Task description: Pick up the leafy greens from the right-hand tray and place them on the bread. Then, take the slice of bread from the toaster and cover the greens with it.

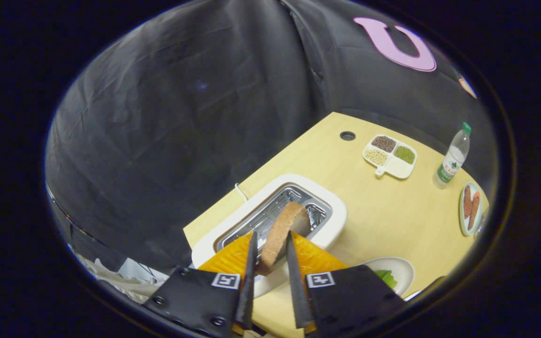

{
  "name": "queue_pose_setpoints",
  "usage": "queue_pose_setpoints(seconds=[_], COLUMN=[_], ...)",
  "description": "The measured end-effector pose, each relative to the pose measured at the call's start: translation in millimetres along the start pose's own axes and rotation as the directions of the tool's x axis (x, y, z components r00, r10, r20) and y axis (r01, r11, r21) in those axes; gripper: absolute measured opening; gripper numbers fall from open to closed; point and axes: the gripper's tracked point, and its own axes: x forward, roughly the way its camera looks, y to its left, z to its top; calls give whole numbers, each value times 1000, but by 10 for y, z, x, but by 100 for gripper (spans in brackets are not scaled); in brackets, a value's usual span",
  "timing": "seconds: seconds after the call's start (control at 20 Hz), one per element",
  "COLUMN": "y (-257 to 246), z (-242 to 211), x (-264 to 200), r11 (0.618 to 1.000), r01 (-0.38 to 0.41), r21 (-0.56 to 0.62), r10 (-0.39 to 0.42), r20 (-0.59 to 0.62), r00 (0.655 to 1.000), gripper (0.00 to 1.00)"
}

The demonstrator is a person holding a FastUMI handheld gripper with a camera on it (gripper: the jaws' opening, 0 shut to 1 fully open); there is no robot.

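Above the toaster [270, 213], the light, crumbly bread slice [282, 230] is held by its flat faces between the closed fingers [270, 251].

the gripper [270, 246] clamps both fingers on a slice of bread [282, 232] held edge-on above the white toaster [336, 220] and its open slot. beyond, on the pale wooden table [383, 216], sit a divided dish of beans [390, 156], a water bottle [451, 159], a plate of sausages [470, 206] and a plate with greens [395, 272].
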Motion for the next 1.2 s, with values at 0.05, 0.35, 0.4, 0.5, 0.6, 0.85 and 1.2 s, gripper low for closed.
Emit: queue_pose_setpoints(seconds=[0.05, 0.35, 0.4, 0.5, 0.6, 0.85, 1.2], y=[12, 16, 13, 3, -46, -205, -350], z=[-21, 35, 54, 81, 117, 162, 156], x=[4, -149, -181, -302, -424, -674, -979], r11=[1000, 1000, 1000, 999, 998, 996, 991], r01=[-2, -14, -19, -31, -37, -26, -52], r21=[10, 14, 11, 24, 42, 86, 127], r10=[2, 13, 19, 29, 33, 15, 25], r20=[-11, 27, 36, 63, 86, 135, 206], r00=[1000, 1000, 999, 998, 996, 991, 978], gripper=[27, 5, 5, 5, 5, 5, 5])
